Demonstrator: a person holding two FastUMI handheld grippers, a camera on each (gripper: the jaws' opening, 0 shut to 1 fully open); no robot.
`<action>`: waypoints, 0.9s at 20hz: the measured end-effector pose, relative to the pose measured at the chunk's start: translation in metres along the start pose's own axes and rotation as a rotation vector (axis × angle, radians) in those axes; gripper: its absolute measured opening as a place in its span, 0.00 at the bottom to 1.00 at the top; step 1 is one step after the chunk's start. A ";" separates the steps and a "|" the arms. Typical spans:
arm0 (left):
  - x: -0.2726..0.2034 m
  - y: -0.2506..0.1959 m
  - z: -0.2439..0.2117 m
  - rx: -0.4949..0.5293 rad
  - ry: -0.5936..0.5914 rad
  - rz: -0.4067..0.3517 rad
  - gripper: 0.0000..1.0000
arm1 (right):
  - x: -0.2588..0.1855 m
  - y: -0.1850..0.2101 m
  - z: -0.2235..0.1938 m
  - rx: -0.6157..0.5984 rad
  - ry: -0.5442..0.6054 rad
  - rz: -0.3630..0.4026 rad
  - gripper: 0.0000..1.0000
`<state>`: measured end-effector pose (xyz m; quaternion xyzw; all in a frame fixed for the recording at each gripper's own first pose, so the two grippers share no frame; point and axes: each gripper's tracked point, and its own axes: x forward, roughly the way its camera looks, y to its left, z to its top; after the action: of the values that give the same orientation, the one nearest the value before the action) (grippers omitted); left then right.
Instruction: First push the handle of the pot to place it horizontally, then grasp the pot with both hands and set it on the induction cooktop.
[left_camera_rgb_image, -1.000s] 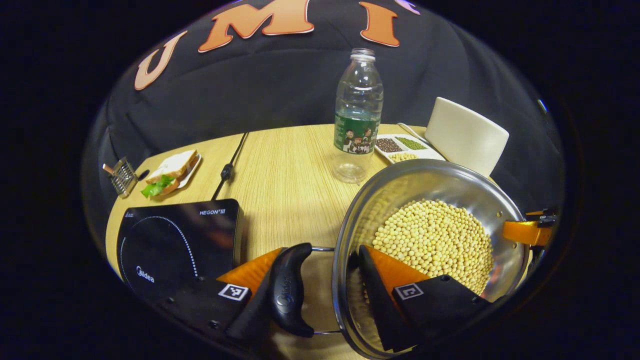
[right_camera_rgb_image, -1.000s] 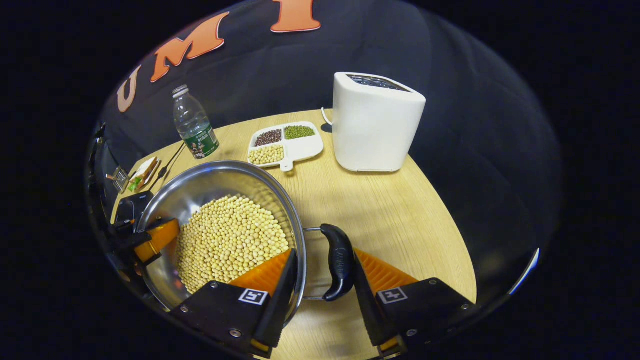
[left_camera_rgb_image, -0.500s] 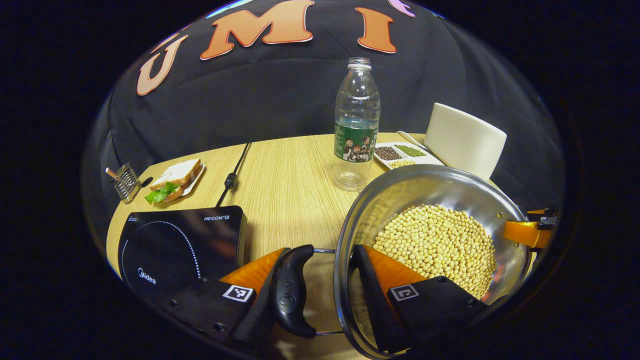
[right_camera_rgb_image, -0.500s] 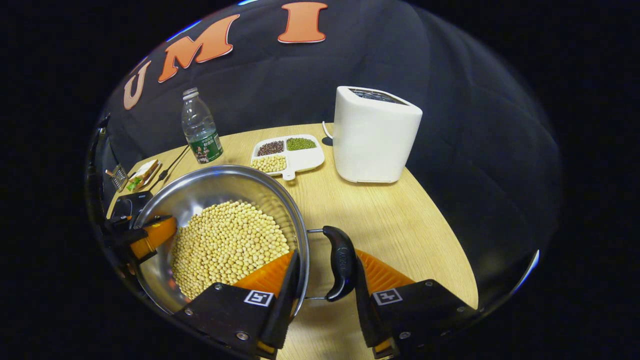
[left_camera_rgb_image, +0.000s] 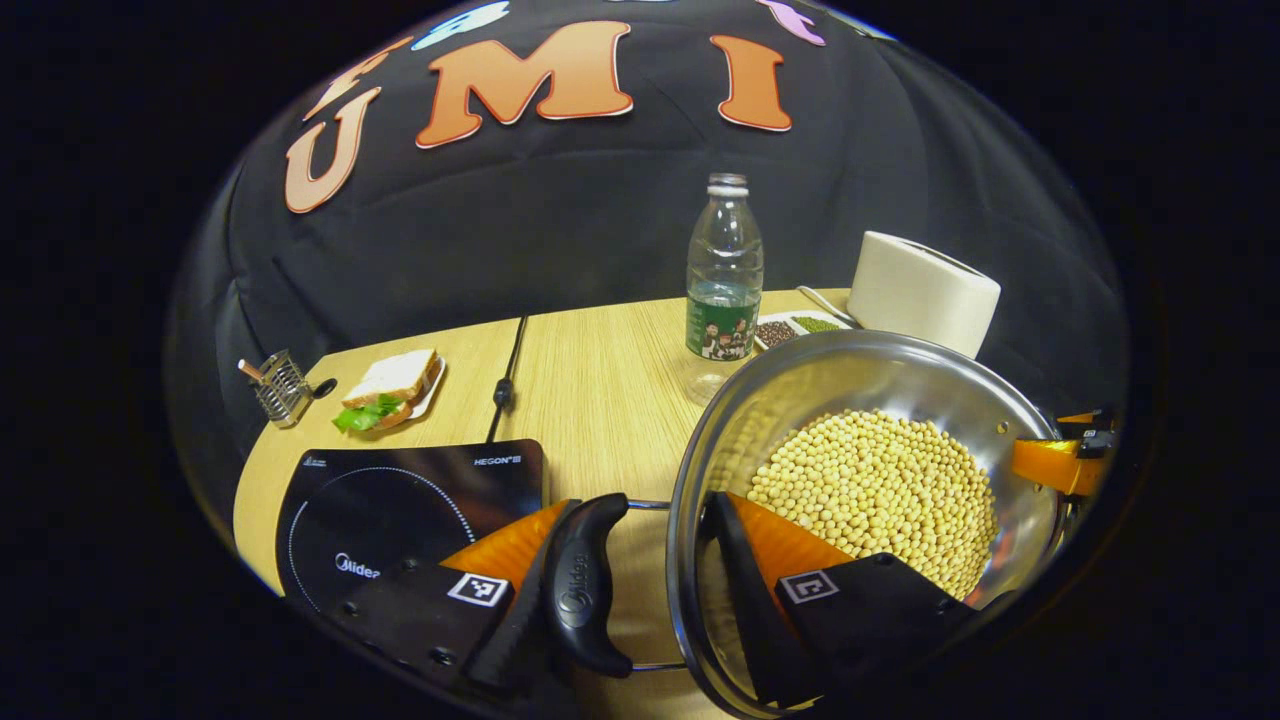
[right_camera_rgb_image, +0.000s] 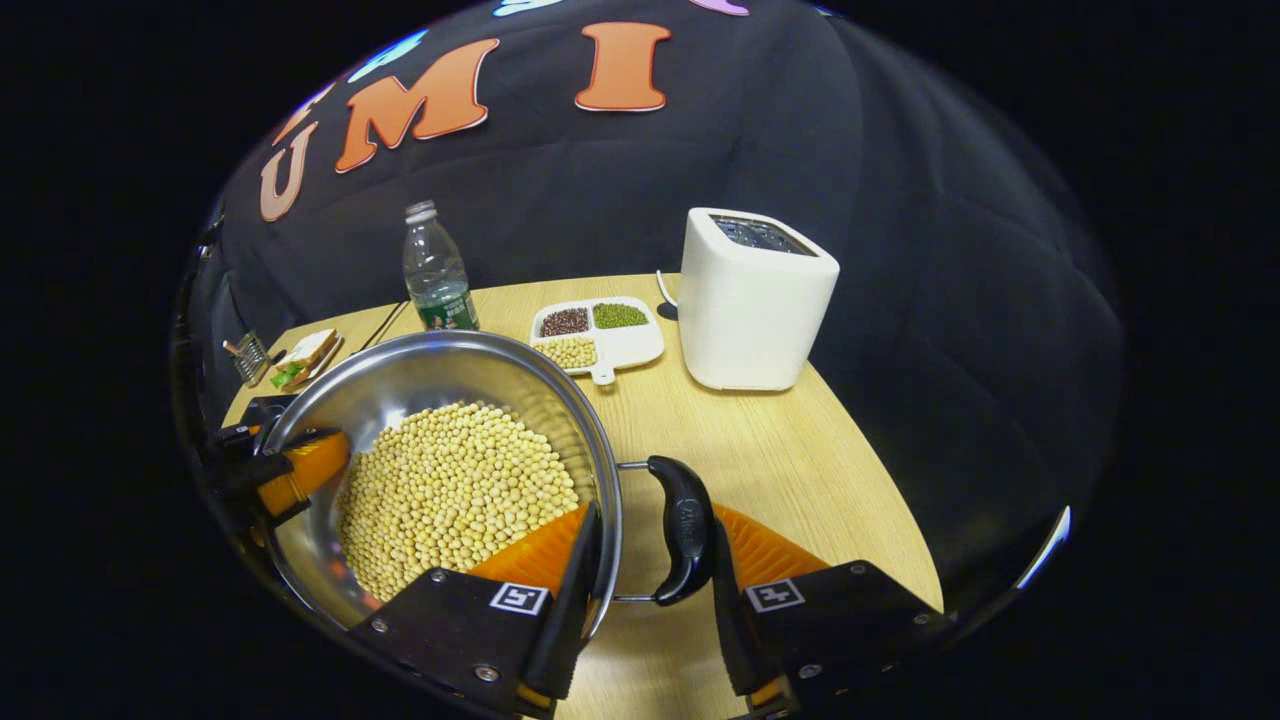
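The left gripper (left_camera_rgb_image: 640, 585) is clamped across the pot (left_camera_rgb_image: 860, 370) at its black side handle (left_camera_rgb_image: 583, 590), 1 finger outside the handle, the other inside the rim against the wall. The right gripper (right_camera_rgb_image: 650, 570) grips the opposite handle (right_camera_rgb_image: 684, 530) the same way. The pot's underside is hidden, so I cannot tell whether it touches the table (right_camera_rgb_image: 800, 470). Soybeans (left_camera_rgb_image: 880, 490) cover its floor. The induction cooktop (left_camera_rgb_image: 400, 500) lies just left of the pot, its near edge cut off by the left gripper. The bottle (left_camera_rgb_image: 724, 270) and bean tray (right_camera_rgb_image: 600, 335) stand close behind the rim; the toaster (right_camera_rgb_image: 755, 300) is farther right. Bare wood lies between the cooktop and the pot.
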<state>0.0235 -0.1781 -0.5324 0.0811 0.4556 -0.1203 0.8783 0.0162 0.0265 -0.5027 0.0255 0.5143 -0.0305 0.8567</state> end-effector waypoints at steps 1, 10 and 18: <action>-0.007 0.005 0.002 -0.002 0.000 0.001 0.83 | -0.006 0.004 0.002 -0.001 0.001 0.002 0.57; -0.071 0.083 0.016 -0.031 -0.029 0.070 0.83 | -0.057 0.078 0.026 -0.063 -0.048 0.078 0.53; -0.119 0.151 0.017 -0.064 -0.063 0.141 0.83 | -0.090 0.141 0.039 -0.115 -0.076 0.136 0.57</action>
<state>0.0136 -0.0214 -0.4202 0.0811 0.4246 -0.0461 0.9006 0.0192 0.1662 -0.4038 0.0098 0.4795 0.0565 0.8757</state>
